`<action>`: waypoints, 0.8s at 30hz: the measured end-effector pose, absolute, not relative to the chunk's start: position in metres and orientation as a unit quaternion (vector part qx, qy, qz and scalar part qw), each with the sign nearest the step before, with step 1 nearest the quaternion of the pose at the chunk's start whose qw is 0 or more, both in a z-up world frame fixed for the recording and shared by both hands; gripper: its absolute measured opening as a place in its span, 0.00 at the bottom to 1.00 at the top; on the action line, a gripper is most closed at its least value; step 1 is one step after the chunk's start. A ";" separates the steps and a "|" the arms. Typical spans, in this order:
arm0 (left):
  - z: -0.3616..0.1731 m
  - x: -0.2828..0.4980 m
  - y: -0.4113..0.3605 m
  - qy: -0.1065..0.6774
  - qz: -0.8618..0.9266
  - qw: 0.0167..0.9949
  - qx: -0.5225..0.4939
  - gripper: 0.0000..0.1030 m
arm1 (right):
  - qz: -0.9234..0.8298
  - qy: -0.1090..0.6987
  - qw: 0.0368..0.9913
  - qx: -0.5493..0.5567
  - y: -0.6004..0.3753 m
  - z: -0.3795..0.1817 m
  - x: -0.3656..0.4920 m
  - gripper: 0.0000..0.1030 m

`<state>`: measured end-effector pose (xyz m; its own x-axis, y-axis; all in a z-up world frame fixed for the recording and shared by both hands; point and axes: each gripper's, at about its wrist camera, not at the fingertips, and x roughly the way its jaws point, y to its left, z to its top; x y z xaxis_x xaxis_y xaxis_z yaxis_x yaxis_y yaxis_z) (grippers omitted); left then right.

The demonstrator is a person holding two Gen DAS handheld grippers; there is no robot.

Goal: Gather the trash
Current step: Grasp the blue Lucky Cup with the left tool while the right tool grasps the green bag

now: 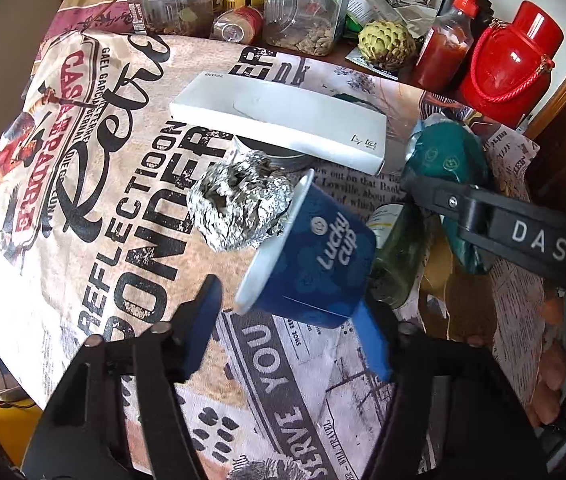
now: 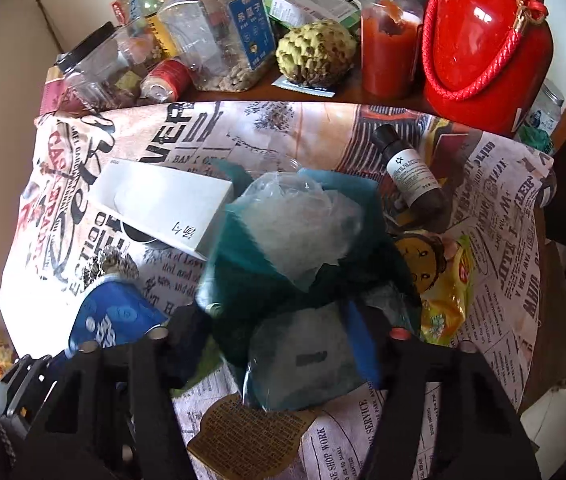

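The left gripper (image 1: 291, 328) stood half-spread around the tipped blue paper cup (image 1: 311, 264), one pad at its base, the other seemingly just clear of its rim, mouth toward the foil ball (image 1: 239, 204). The right gripper (image 2: 279, 344) pinched the teal plastic bag (image 2: 295, 248). The white box (image 1: 283, 124) lay beyond, the yellow wrapper (image 2: 443, 280) beside the bag

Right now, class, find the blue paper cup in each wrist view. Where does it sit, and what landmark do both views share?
Left wrist view: blue paper cup on its side at centre, beside the foil ball.
Right wrist view: blue paper cup at lower left.
Shared landmark: the white box.
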<state>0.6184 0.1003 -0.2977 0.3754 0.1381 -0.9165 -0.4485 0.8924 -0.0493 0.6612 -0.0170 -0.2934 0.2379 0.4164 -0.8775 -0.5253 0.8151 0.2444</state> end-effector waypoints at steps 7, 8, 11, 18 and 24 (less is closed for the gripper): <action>-0.279 0.611 0.101 0.513 0.162 0.830 -0.146 0.41 | 0.308 0.530 0.789 -0.042 -0.027 -0.279 0.657 0.38; -0.275 0.609 0.102 0.509 0.158 0.833 -0.147 0.41 | 0.307 0.529 0.790 -0.039 -0.028 -0.276 0.655 0.37; -0.262 0.601 0.104 0.498 0.145 0.842 -0.147 0.41 | 0.306 0.525 0.793 -0.029 -0.035 -0.267 0.651 0.34; -0.226 0.582 0.112 0.484 0.108 0.857 -0.137 0.41 | 0.285 0.512 0.810 0.013 -0.051 -0.233 0.628 0.32; -0.177 0.549 0.123 0.442 0.074 0.887 -0.113 0.41 | 0.261 0.478 0.837 0.045 -0.062 -0.195 0.592 0.32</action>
